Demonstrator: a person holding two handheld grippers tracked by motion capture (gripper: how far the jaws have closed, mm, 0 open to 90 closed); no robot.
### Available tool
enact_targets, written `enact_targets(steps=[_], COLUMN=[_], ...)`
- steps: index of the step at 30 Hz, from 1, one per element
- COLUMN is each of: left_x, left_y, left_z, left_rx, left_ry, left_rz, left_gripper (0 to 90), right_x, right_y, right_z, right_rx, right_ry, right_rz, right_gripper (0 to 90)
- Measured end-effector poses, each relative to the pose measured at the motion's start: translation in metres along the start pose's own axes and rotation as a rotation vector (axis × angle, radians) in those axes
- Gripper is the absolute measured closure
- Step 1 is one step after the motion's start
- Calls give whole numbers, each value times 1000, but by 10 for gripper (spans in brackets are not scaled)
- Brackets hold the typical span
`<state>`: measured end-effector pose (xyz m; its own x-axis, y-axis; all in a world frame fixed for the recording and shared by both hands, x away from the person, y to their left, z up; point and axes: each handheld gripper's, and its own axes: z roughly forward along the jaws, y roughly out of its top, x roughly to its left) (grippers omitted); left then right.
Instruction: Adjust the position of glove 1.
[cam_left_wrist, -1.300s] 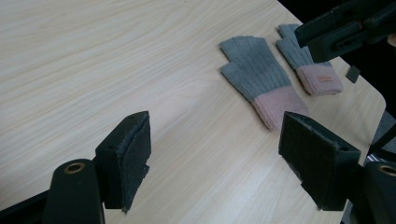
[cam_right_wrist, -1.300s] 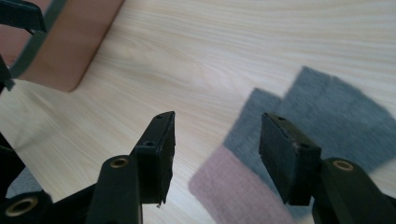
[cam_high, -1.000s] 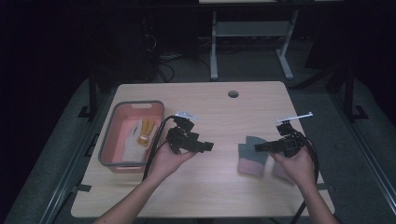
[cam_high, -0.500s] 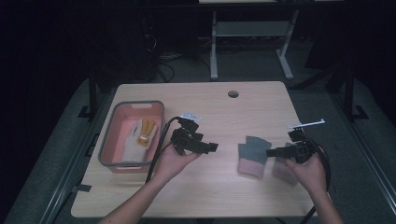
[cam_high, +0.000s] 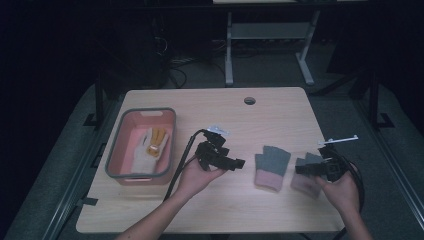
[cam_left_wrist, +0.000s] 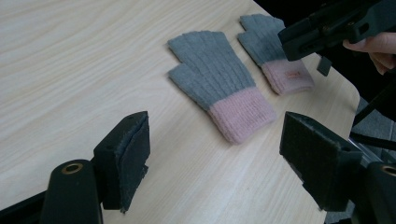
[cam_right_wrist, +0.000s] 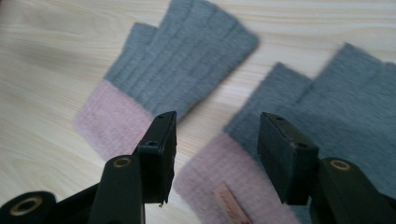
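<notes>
Two grey fingerless gloves with pink cuffs lie side by side on the right half of the wooden table (cam_high: 210, 105). The left glove (cam_high: 271, 166) (cam_left_wrist: 219, 91) (cam_right_wrist: 173, 70) lies in the open. My right gripper (cam_high: 301, 169) (cam_right_wrist: 218, 123) hovers just over the pink cuff of the right glove (cam_high: 306, 181) (cam_right_wrist: 327, 107) (cam_left_wrist: 276, 53); its jaws have just been closing a little, and they are open with nothing pressed between them. My left gripper (cam_high: 237, 162) (cam_left_wrist: 215, 128) is open, held above the table left of the gloves and pointing at them.
A red bin with a grey rim (cam_high: 114, 150) stands at the table's left, with a white and orange glove (cam_high: 149, 147) in it. A round cable hole (cam_high: 249, 100) is at the table's far edge. Dark floor and a desk frame lie beyond.
Both hands have drifted to the right and a little lower. The right gripper has come nearer the table's right front corner, over the right glove. The gloves have not moved.
</notes>
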<state>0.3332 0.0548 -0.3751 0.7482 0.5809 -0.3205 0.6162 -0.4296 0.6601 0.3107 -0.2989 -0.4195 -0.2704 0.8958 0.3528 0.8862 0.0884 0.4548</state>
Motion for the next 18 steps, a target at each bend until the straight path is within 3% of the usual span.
enact_targets(steps=[8, 18], left_x=[-4, -9], left_y=[-2, -6], left_z=[9, 18], left_rx=[17, 34], left_ry=[-9, -12], left_rz=[10, 17], left_gripper=[240, 240], right_x=[-13, -16], right_y=[-7, -15], right_z=[2, 14], right_rx=[16, 61], right_ry=[-57, -165], right_rz=[14, -34], right_gripper=[498, 544])
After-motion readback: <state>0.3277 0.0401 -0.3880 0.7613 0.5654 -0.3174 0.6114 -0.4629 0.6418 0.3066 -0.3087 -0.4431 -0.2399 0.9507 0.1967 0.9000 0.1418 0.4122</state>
